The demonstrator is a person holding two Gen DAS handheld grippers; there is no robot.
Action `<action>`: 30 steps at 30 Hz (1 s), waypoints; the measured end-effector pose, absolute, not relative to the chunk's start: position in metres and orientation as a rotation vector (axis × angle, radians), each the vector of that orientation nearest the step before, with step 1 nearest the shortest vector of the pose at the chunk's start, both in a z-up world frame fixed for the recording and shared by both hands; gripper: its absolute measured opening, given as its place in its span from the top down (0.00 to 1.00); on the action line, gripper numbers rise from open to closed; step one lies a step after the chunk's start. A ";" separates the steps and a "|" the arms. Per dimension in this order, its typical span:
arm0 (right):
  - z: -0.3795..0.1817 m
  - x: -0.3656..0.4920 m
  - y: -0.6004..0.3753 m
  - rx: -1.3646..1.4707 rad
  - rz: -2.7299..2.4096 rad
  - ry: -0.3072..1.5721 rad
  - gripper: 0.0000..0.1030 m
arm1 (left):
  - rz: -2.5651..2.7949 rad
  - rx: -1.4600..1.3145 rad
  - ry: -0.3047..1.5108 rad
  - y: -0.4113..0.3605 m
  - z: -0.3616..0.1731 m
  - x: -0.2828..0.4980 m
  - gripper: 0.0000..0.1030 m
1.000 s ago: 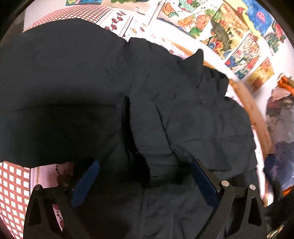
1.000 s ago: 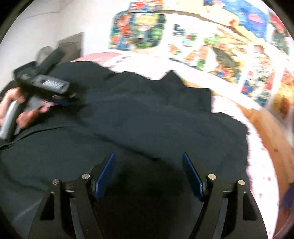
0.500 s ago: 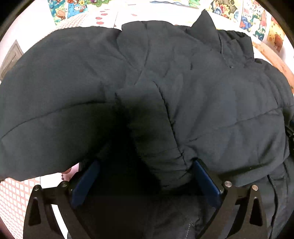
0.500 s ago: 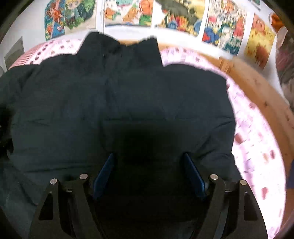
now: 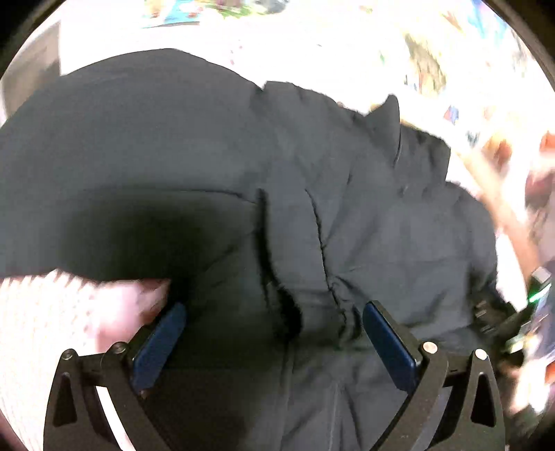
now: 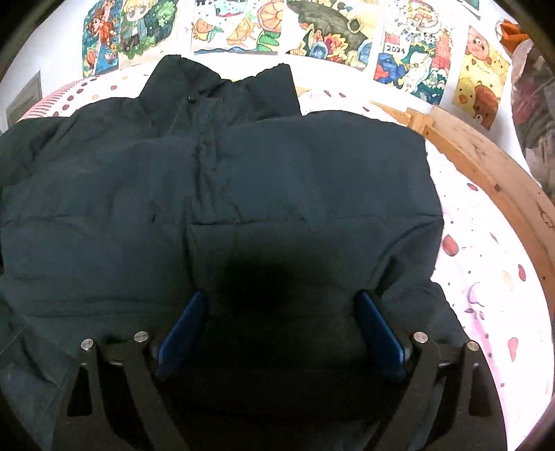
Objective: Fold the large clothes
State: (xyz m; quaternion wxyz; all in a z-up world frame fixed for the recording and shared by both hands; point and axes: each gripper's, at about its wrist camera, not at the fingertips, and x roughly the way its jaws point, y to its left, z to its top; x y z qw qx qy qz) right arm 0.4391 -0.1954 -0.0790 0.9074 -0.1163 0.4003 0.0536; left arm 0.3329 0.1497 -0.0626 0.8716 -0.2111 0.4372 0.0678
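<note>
A large dark padded jacket point(image 6: 277, 180) lies spread on a pink patterned bed, collar toward the far wall. It also fills the left wrist view point(image 5: 312, 215), which is blurred. My left gripper point(image 5: 274, 312) is open, its blue pads wide apart over a folded sleeve ridge near the jacket's lower left part. My right gripper point(image 6: 281, 305) is open, its pads pressed down into the jacket's lower right part with fabric between them. The other gripper shows at the right edge of the left wrist view point(image 5: 520, 322).
The pink patterned sheet point(image 6: 485, 277) shows to the right of the jacket and at lower left in the left wrist view point(image 5: 52, 312). A wooden bed rail point(image 6: 485, 163) curves along the right. Colourful posters point(image 6: 312, 27) cover the wall behind.
The left gripper has swung left and back, so the pink sheet shows again at its lower left. The right gripper has moved closer over the jacket and settled on its lower right part.
</note>
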 end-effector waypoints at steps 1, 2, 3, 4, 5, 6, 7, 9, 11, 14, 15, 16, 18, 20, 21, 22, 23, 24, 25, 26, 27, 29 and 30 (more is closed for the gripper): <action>-0.074 0.439 -0.195 -0.231 0.102 0.837 0.15 | 0.155 -0.470 0.897 0.157 -0.060 0.324 0.00; -0.068 0.438 -0.196 -0.187 0.116 0.859 0.15 | 0.180 -0.499 0.875 0.169 -0.055 0.312 0.00; -0.061 0.438 -0.198 -0.122 0.154 0.878 0.15 | 0.204 -0.527 0.851 0.183 -0.049 0.299 0.00; -0.055 0.437 -0.199 -0.067 0.185 0.883 0.15 | 0.219 -0.546 0.832 0.195 -0.046 0.290 0.00; -0.048 0.434 -0.198 -0.019 0.210 0.881 0.15 | 0.238 -0.567 0.810 0.207 -0.043 0.280 0.00; -0.040 0.431 -0.194 0.026 0.234 0.877 0.15 | 0.261 -0.589 0.790 0.217 -0.042 0.270 0.00; -0.036 0.429 -0.189 0.045 0.250 0.877 0.15 | 0.305 -0.625 0.756 0.235 -0.040 0.253 0.00; -0.027 0.422 -0.170 0.070 0.297 0.872 0.15 | 0.372 -0.689 0.712 0.269 -0.044 0.233 0.00; -0.024 0.414 -0.149 0.063 0.338 0.862 0.14 | 0.410 -0.759 0.677 0.293 -0.053 0.214 0.00; -0.021 0.405 -0.108 0.022 0.406 0.851 0.14 | 0.413 -0.874 0.612 0.325 -0.063 0.190 0.00; -0.022 0.402 -0.094 0.014 0.429 0.850 0.14 | 0.420 -0.893 0.587 0.334 -0.064 0.183 0.00; -0.022 0.401 -0.083 0.006 0.447 0.851 0.14 | 0.435 -0.897 0.569 0.336 -0.065 0.183 0.00; -0.024 0.398 -0.055 -0.033 0.473 0.848 0.14 | 0.465 -0.900 0.537 0.341 -0.064 0.181 0.00; -0.025 0.396 -0.032 -0.104 0.464 0.839 0.14 | 0.521 -0.907 0.521 0.358 -0.062 0.175 0.00; -0.029 0.396 -0.018 -0.156 0.449 0.834 0.14 | 0.554 -0.925 0.524 0.368 -0.064 0.173 0.00; -0.031 0.397 -0.010 -0.198 0.437 0.832 0.14 | 0.561 -0.945 0.518 0.373 -0.067 0.171 0.00; -0.036 0.397 0.001 -0.248 0.419 0.834 0.14 | 0.559 -0.962 0.509 0.375 -0.070 0.172 0.01; -0.040 0.397 0.009 -0.289 0.400 0.843 0.14 | 0.555 -0.979 0.498 0.379 -0.074 0.173 0.01; -0.048 0.399 0.017 -0.331 0.376 0.863 0.14 | 0.554 -0.981 0.495 0.381 -0.075 0.173 0.01; -0.056 0.402 0.022 -0.362 0.355 0.885 0.14 | 0.555 -0.971 0.488 0.381 -0.076 0.175 0.01; -0.063 0.405 0.025 -0.380 0.343 0.899 0.14 | 0.559 -0.954 0.483 0.380 -0.076 0.178 0.02; -0.072 0.408 0.029 -0.389 0.333 0.909 0.11 | 0.582 -0.898 0.476 0.379 -0.073 0.181 0.16; -0.076 0.408 0.028 -0.389 0.332 0.911 0.10 | 0.590 -0.865 0.471 0.378 -0.071 0.183 0.21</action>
